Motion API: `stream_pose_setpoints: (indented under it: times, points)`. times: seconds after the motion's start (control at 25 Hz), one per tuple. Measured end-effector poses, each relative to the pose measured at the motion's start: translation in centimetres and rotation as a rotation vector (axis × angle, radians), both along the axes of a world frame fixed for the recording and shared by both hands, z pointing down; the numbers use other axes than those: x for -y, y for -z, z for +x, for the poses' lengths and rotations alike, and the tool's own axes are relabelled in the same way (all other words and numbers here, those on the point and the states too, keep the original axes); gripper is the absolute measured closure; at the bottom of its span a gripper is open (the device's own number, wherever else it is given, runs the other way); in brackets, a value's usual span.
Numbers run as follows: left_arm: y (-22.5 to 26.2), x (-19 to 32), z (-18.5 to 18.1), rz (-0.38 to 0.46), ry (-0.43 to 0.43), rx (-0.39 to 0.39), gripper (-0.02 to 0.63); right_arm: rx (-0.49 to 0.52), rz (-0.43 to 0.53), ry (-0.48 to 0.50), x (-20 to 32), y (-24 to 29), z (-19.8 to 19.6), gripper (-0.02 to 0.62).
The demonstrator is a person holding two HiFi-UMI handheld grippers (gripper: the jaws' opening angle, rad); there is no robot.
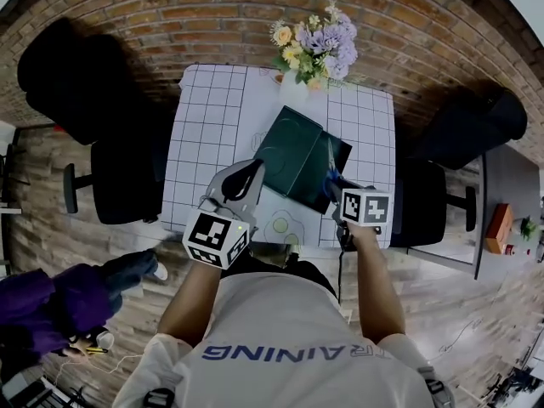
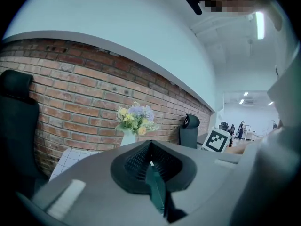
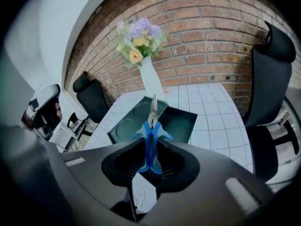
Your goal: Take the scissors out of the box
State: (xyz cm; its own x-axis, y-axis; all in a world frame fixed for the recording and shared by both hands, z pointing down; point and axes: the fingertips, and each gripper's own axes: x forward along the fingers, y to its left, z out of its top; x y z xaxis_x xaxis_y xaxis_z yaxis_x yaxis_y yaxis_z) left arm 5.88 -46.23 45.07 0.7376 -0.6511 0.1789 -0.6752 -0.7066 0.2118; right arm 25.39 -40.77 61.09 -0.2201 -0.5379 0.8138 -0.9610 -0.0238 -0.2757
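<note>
Right gripper (image 3: 151, 147): jaws clamped on the blue handles of the scissors (image 3: 151, 126).
Scissors: blades closed, pointing ahead of the jaws; apparently lifted clear of the box (image 3: 186, 121) lying beyond the tips.
Left gripper (image 2: 150, 158): closed on the thin edge of the dark green lid (image 2: 156, 188).
Table (image 3: 214, 126): under the box.
Risk: the grip is on smooth handles only, so the scissors could pivot or slip out if the jaws ease.
</note>
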Motion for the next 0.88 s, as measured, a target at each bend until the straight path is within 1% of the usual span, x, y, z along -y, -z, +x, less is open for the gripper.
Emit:
stream_pose_setpoints:
  times: [0.28, 0.4, 0.52, 0.68, 0.76, 0.88]
  points:
    - [3.8, -1.1, 1.6, 0.046, 0.033, -0.031, 0.603, 0.03, 0.374, -0.01, 2.1, 11.2, 0.6, 0.492]
    - [5.4, -1.7, 2.2, 0.073, 0.054, -0.048, 0.603, 0.013, 0.532, 0.024, 2.2, 15.7, 0.7, 0.492]
    - [6.8, -2.5, 2.7, 0.099, 0.061, -0.06, 0.603, -0.001, 0.654, 0.063, 1.8, 19.6, 0.6, 0.492]
    - [8.3, -2.9, 3.2, 0.131, 0.061, -0.076, 0.603, -0.038, 0.757, 0.087, 1.2, 23.3, 0.5, 0.494]
    - [8.7, -3.1, 3.4, 0.142, 0.056, -0.079, 0.603, -0.055, 0.783, 0.093, 1.0, 24.0, 0.5, 0.494]
    - [9.0, -3.3, 3.7, 0.152, 0.052, -0.084, 0.603, -0.06, 0.794, 0.094, 0.9, 24.3, 0.5, 0.494]
